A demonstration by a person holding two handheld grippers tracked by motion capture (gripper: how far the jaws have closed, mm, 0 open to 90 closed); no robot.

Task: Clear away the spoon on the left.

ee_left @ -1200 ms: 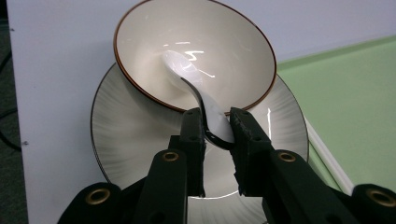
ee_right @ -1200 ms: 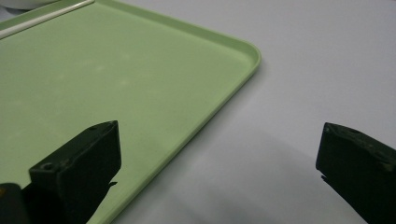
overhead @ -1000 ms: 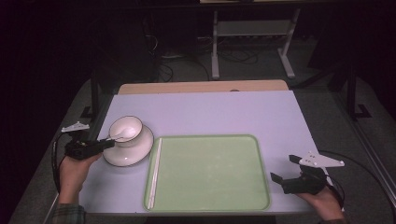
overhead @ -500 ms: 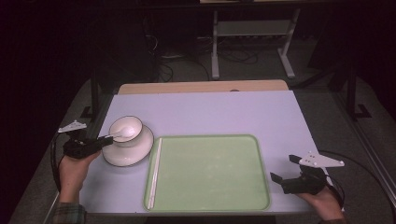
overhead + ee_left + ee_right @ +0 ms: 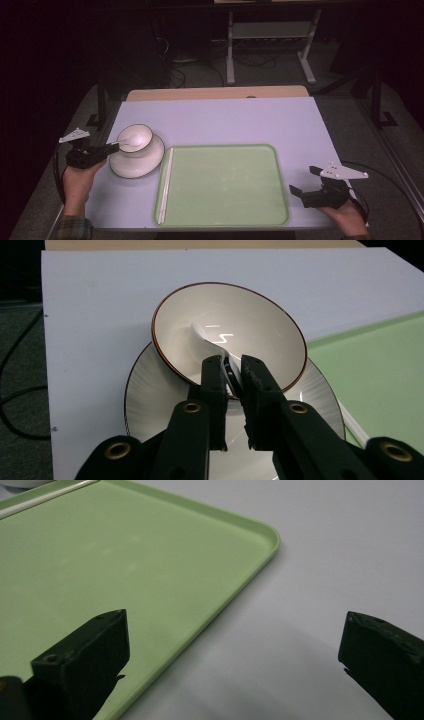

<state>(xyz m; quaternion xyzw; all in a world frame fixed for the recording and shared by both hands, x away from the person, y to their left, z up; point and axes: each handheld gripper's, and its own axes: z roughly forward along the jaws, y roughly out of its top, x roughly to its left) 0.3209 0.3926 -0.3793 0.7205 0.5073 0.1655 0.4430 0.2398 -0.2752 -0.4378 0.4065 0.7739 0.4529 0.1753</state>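
The white spoon (image 5: 212,342) is lying in the bowl (image 5: 265,330) on the plate (image 5: 150,405), the left gripper (image 5: 231,369) jaws have been closing and are pinching its handle, while the right gripper (image 5: 232,645) is waiting wide open beside the green tray (image 5: 125,555).

The far half of the bench (image 5: 225,117) lies bare, giving broad passage from side to side. Nearer, the green tray (image 5: 225,185) takes the middle; its low rim is the only step, and chopsticks (image 5: 165,185) lie along its left edge. At the left, the bowl (image 5: 135,140) on its plate (image 5: 137,162) stands just beside the tray, leaving a narrow gap. A strip of bench runs free to the tray's right.
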